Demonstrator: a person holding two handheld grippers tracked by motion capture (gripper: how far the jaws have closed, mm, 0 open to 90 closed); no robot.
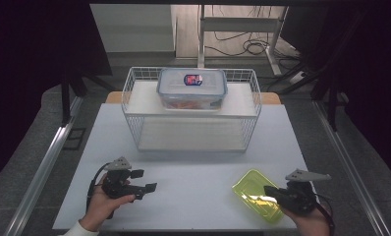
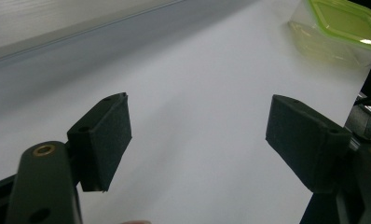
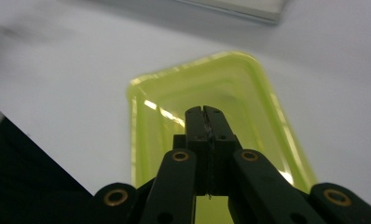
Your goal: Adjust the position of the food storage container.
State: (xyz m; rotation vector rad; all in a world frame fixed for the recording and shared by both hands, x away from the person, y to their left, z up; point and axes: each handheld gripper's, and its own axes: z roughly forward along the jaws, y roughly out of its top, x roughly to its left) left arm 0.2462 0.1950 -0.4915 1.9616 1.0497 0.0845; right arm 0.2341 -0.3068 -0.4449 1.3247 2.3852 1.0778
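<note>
Broadly, the white desk point(image 1: 193, 182) carries a white wire rack point(image 1: 134, 93) at its far middle, and on the rack's upper shelf sits a clear lidded food container point(image 1: 192, 88) with a red and blue label. The lower shelf of the rack is bare. Between the rack and the near edge lies a wide stretch of open desk.

Near the right front corner rests a yellow-green plastic lid point(image 1: 250, 189), lying flat and turned at an angle, its near end close to the desk's front edge. The right claw point(image 1: 268, 191) reaches over that lid with its jaws pressed together, nothing between them; in the right gripper view the closed tips hang above the lid's middle. The left claw point(image 1: 147, 180) hovers over bare desk at the left front, jaws spread wide and empty, well apart from the lid and the rack.
</note>
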